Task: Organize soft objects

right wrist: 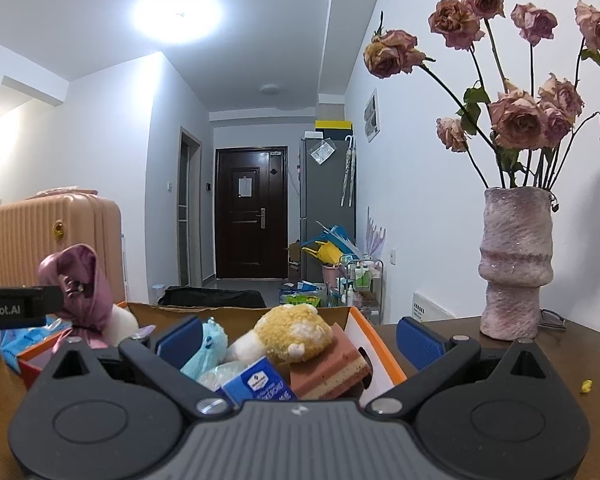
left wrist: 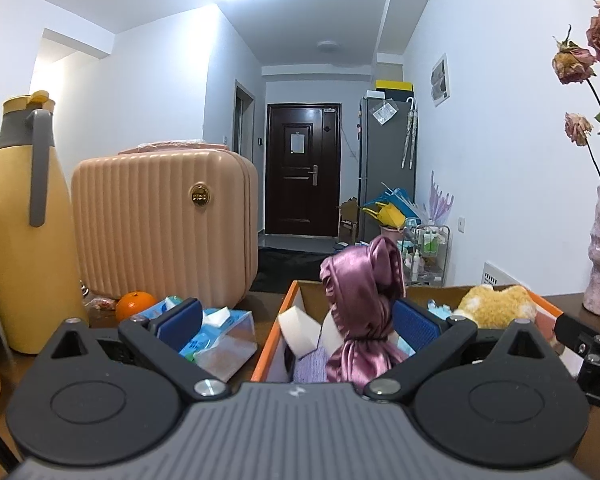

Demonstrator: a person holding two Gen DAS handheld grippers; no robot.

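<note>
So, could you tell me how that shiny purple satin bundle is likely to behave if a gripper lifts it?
The satin bundle looks glossy, so it may slip between the pads. It is gathered by a dark tie, so it would probably lift in one piece. Its loose folds look floppy and would likely droop back into the orange box.

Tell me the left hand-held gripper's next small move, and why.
Probably lift clear: the left hand-held gripper is open, and the satin cloth already stands in the orange box, touching only the right finger.
</note>
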